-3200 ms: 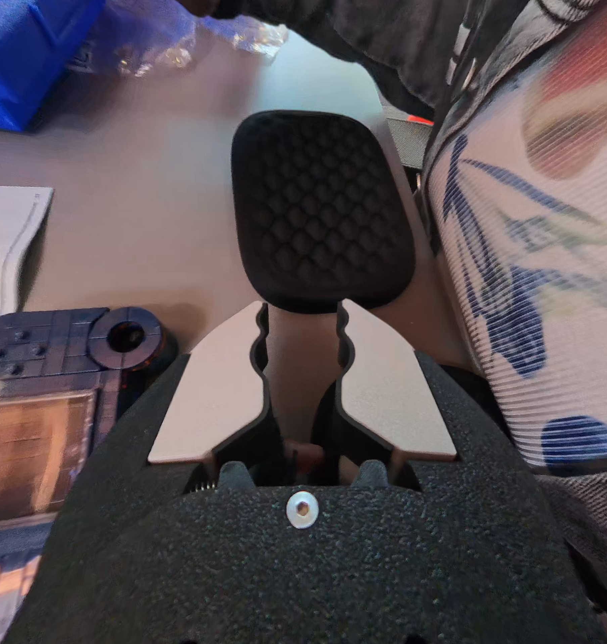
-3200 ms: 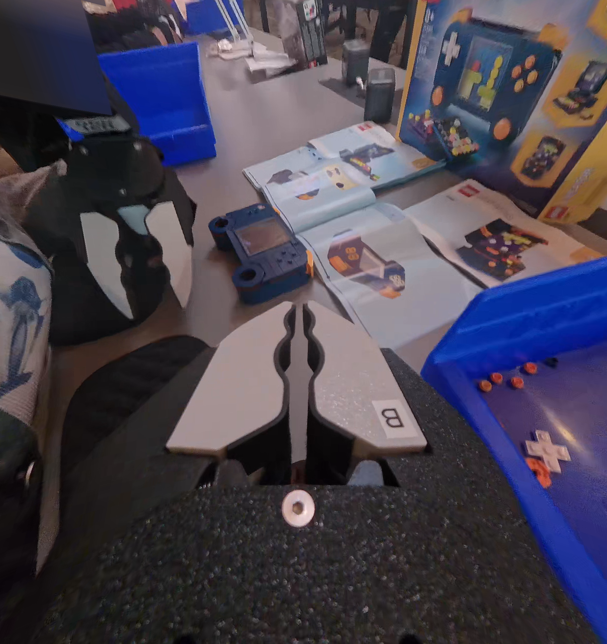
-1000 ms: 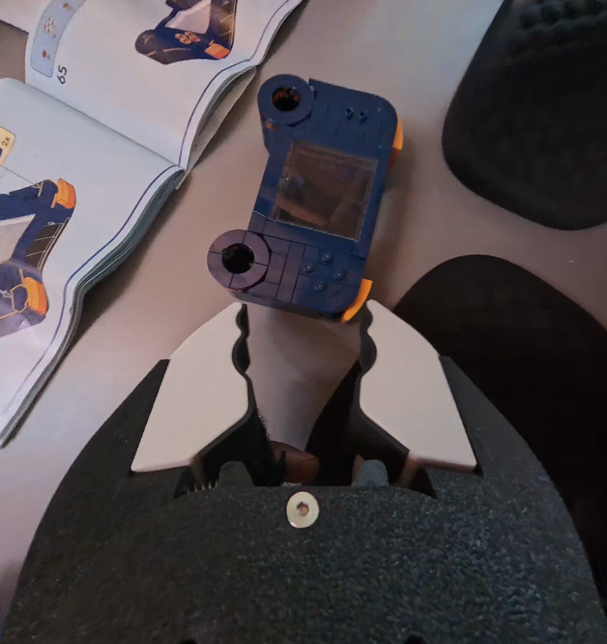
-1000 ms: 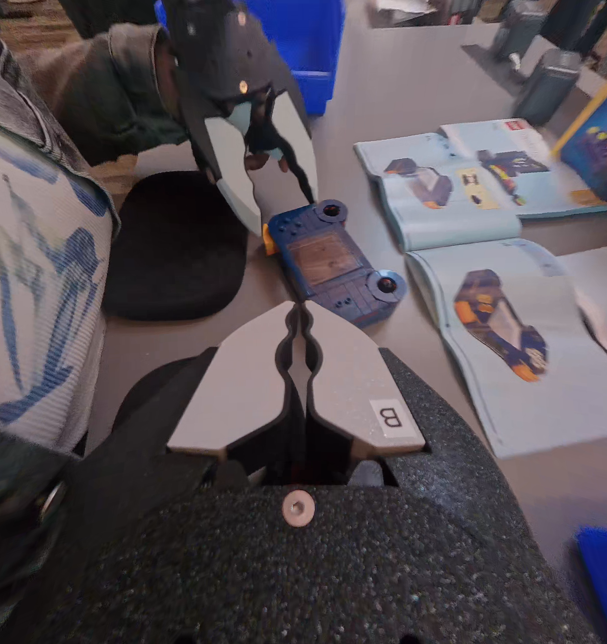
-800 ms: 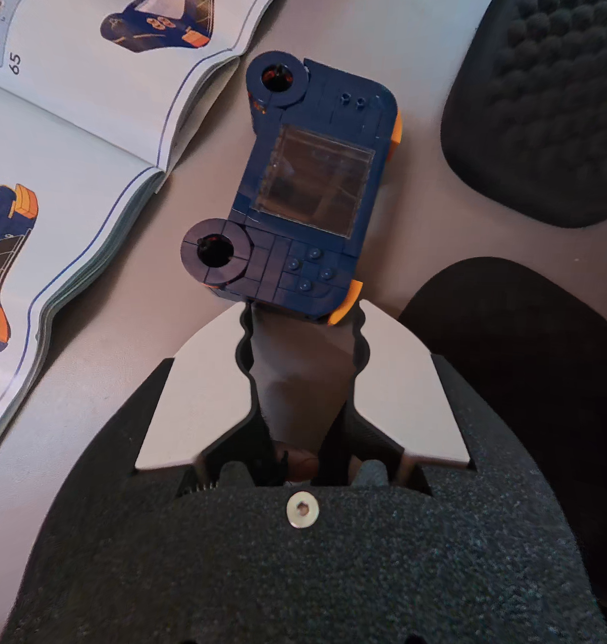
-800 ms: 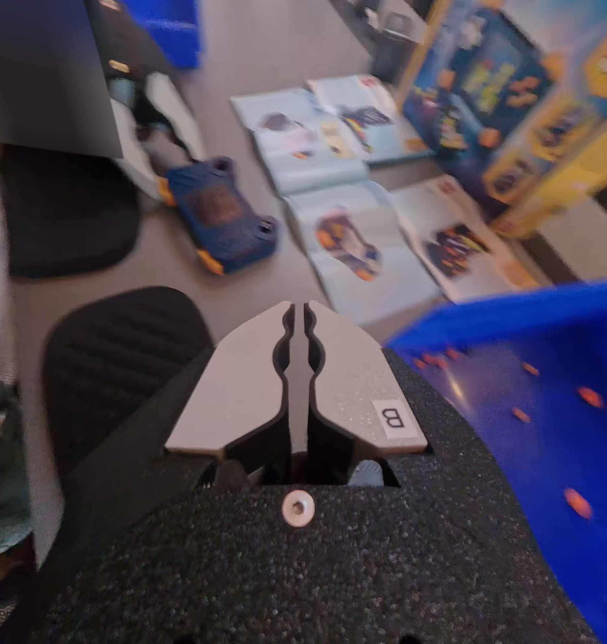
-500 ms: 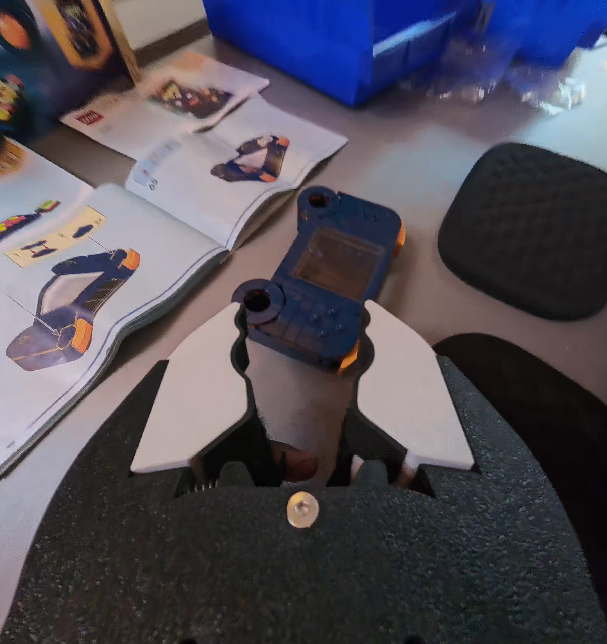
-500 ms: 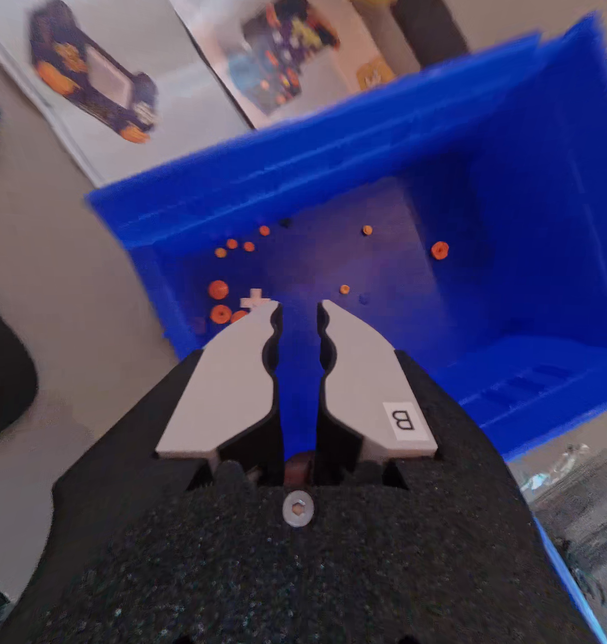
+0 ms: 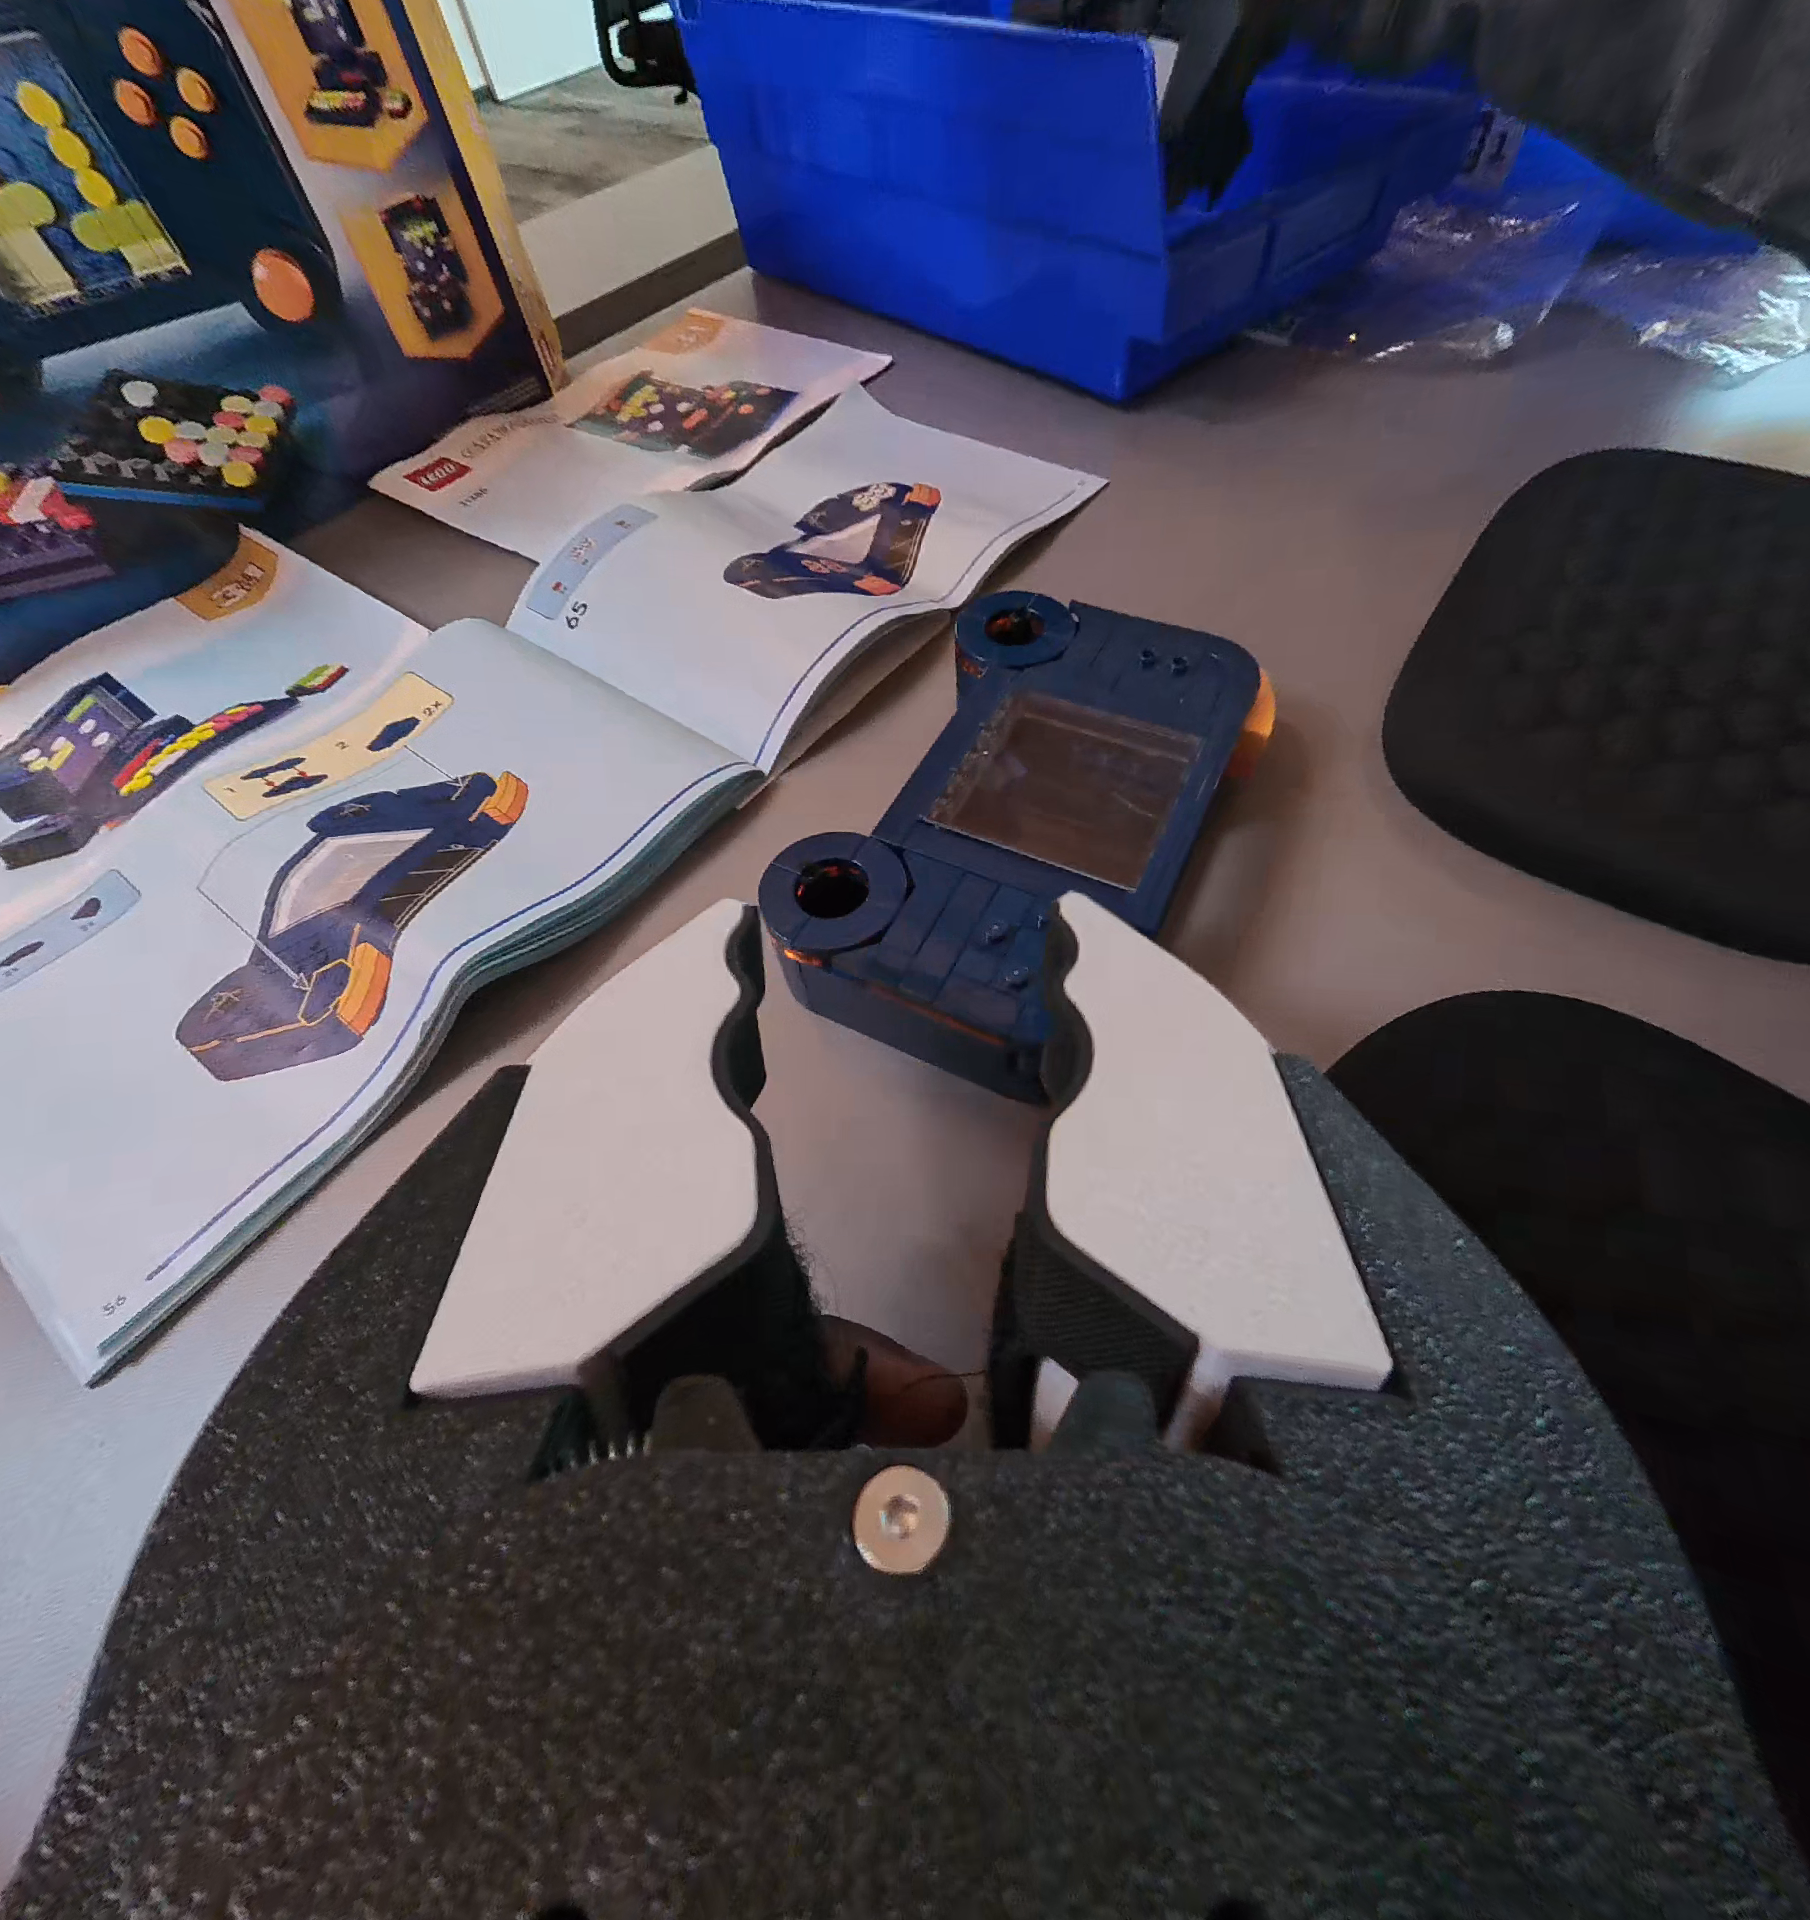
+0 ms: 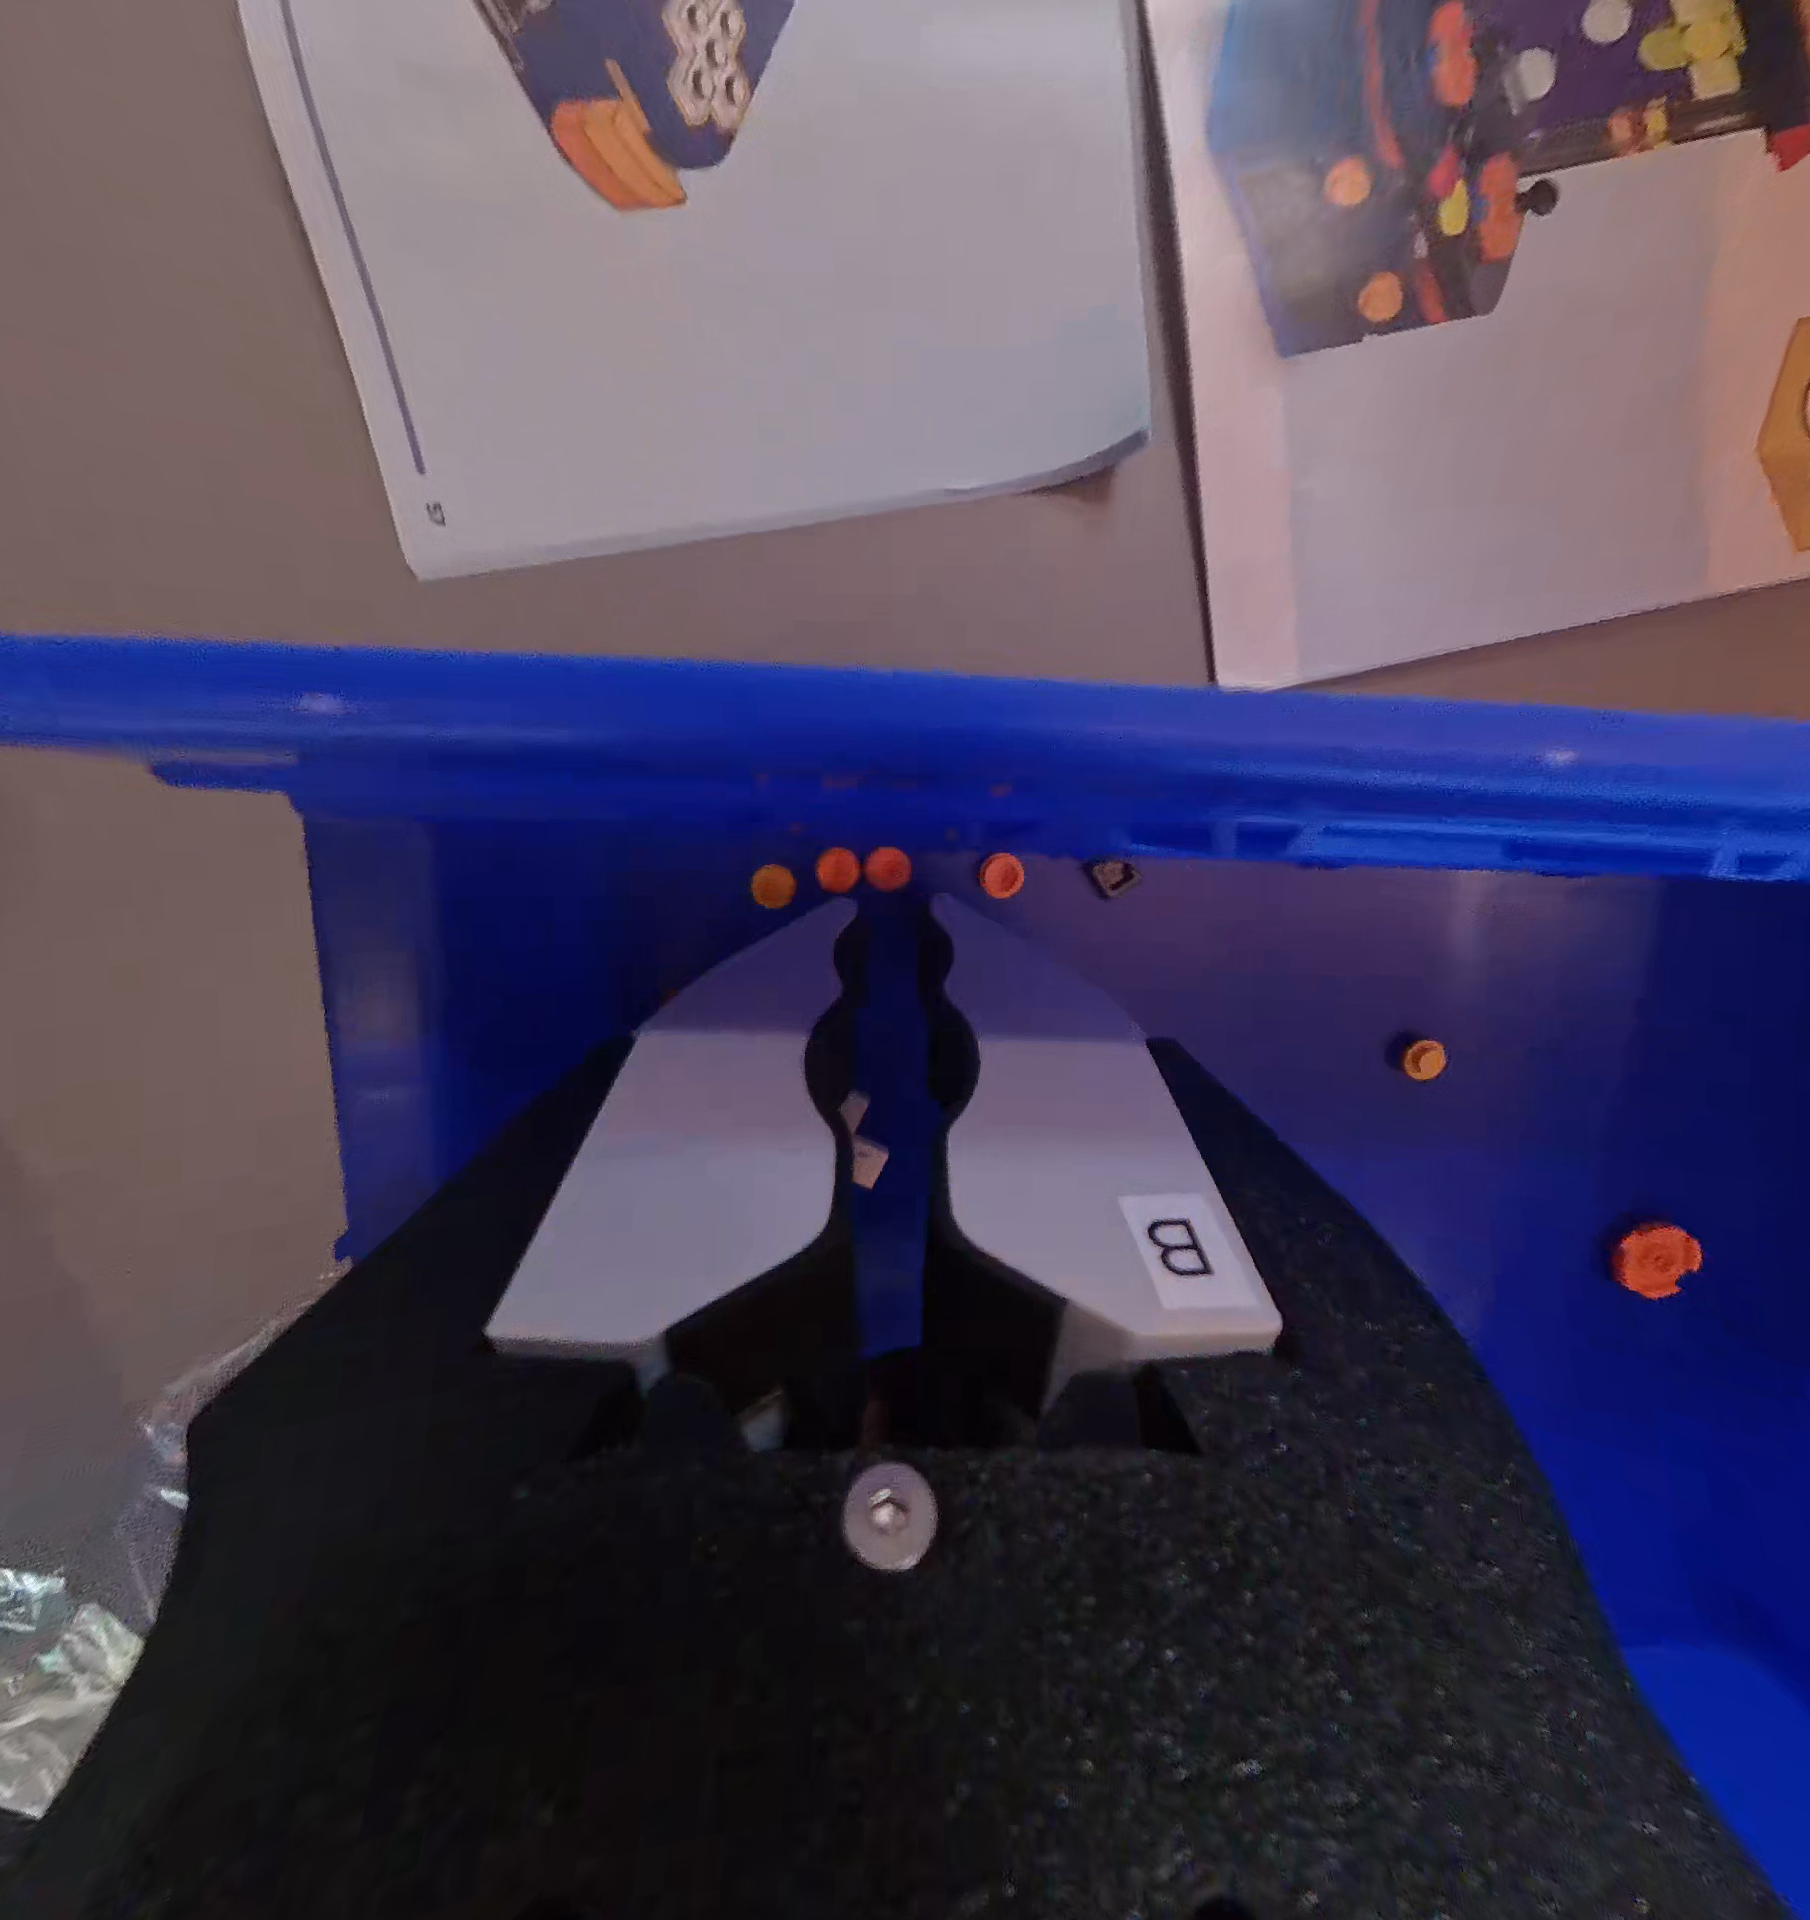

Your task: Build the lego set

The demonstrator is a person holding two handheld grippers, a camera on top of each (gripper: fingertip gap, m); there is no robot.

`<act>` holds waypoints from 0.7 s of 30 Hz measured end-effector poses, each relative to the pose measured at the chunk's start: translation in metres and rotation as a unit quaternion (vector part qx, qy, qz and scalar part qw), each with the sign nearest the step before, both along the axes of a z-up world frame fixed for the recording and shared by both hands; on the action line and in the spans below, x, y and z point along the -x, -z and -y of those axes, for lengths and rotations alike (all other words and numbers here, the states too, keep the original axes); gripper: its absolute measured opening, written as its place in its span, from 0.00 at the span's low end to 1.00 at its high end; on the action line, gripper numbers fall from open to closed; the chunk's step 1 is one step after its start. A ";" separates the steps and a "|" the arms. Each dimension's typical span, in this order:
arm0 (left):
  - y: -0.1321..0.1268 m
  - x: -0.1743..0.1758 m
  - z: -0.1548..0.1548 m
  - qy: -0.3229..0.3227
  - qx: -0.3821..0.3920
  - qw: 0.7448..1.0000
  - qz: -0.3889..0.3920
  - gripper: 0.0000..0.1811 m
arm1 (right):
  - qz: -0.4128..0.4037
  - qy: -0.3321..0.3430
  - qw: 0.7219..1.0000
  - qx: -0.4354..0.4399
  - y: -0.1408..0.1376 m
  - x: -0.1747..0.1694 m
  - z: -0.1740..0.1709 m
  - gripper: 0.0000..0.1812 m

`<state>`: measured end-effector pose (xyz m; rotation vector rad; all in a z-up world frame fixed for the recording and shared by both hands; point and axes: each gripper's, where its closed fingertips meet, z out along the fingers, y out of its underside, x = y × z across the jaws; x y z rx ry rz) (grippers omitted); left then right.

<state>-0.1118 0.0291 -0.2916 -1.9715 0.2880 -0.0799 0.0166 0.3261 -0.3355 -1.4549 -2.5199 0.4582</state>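
Your left gripper has its fingers spread, one on each side of the near end of the console, the dark blue build lying flat on the counter. Whether the fingers touch its sides is hard to tell; they look just beside it, not clamped.

Your right gripper is inside the blue bin, fingers slightly parted and holding nothing. The tips point at a row of small orange studs against the far wall. More orange pieces lie apart to the right, including a larger round one, and a small dark piece sits just past the row.

The build looks well advanced: the body is closed, the screen is in, both round ring ends are on, and an orange shoulder piece shows on the far right edge. The open booklet beside it shows the same console at a late step. What is left, by my reading, is the small trim, likely the orange studs and buttons in the bin. None of these is picked up yet, so the next piece has still to be gripped and pressed on while your left steadies the console.
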 end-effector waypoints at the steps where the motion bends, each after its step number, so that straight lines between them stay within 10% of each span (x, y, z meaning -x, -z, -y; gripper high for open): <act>1: -0.001 0.000 0.000 -0.002 -0.003 1.000 -0.001 0.28 | -0.006 0.002 1.000 0.004 -0.001 0.002 0.000 0.04; 21: -0.011 -0.001 -0.001 -0.004 -0.023 0.999 -0.030 0.29 | -0.082 0.022 0.995 0.044 -0.014 0.008 0.000 0.04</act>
